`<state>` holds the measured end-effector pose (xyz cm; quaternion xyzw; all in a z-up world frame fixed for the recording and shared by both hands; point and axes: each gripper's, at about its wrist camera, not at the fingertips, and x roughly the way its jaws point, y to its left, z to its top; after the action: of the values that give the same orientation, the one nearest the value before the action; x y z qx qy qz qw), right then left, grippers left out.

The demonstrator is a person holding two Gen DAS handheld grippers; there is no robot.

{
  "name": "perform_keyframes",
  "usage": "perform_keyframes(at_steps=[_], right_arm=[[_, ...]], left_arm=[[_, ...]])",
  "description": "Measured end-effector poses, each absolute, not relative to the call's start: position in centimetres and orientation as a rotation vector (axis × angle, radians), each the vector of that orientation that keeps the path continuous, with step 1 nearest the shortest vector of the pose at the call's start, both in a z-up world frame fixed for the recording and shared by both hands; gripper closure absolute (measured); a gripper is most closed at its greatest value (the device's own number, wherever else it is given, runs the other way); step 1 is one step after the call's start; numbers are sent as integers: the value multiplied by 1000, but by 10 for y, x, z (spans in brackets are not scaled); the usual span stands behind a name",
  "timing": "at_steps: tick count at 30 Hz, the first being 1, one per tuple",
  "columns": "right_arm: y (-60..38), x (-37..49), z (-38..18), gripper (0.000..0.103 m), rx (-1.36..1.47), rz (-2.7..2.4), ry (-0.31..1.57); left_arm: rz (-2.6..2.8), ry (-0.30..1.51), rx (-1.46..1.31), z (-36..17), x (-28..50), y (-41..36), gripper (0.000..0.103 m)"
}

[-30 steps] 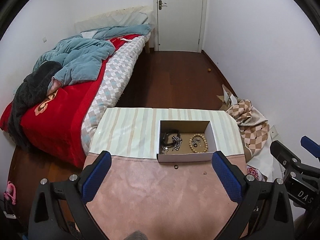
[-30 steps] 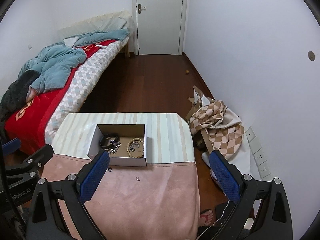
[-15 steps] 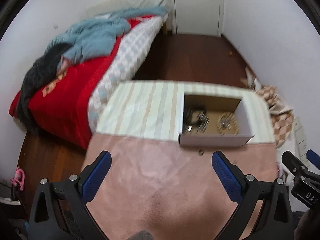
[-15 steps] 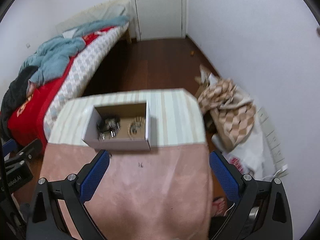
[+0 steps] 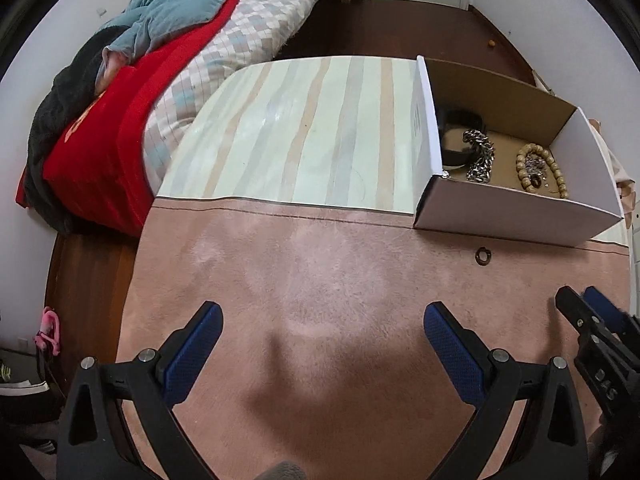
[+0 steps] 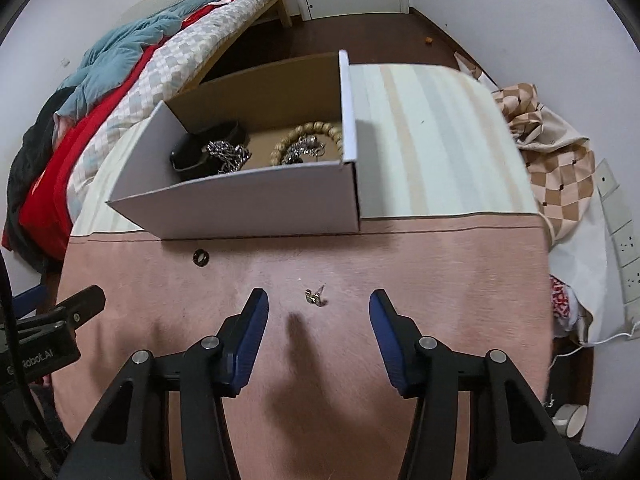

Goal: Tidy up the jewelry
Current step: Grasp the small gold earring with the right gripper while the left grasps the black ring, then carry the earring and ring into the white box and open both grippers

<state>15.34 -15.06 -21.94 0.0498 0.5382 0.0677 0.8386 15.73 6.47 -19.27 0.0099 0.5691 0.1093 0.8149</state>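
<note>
A white cardboard box (image 6: 248,204) stands on the table and holds a black bracelet (image 6: 200,152), a silver chain (image 6: 228,156) and a wooden bead bracelet (image 6: 308,136); the box also shows in the left wrist view (image 5: 516,220). A small dark ring (image 6: 201,257) lies on the pink cloth in front of the box, and it also shows in the left wrist view (image 5: 483,256). A small silver earring (image 6: 314,296) lies on the cloth between my open right gripper's (image 6: 318,300) fingertips. My left gripper (image 5: 320,320) is open and empty over bare pink cloth.
The table has pink cloth (image 5: 340,300) at the front and striped cloth (image 5: 320,120) at the back. A bed with red and blue covers (image 5: 140,60) stands to the left. A checkered cloth bundle (image 6: 560,160) lies on the floor at the right.
Both grippers have moved forward and down toward the table. The box and loose pieces now look much larger. The right gripper now has the earring between its fingertips.
</note>
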Motion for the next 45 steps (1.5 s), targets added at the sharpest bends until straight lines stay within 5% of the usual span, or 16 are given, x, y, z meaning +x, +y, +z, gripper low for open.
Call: perform_keyframes(at_steps=[4,5,14,22,29,45], right_arm=[[-144,155,-228,92,56,118,1120],[-146,155,-227,94,59,119,1115],[-189,150,-209,94,170,53,1071],[-216,149,-204,94,173,-5,1061],[-228,144,-203,94,181,-32,1059],[-217,138,-140,94,239,59,971]], left_arm=[[212,1214,27,-196,165,60,0],[206,1211,26,-195,167,58,0],[64,1195,-55,-199,187,21,1],[10,1209,-8,-214,201,-9,38],[-21,1205,1,-220,200,-20,92],[-122,1110,-60,-145,169,-16,93]])
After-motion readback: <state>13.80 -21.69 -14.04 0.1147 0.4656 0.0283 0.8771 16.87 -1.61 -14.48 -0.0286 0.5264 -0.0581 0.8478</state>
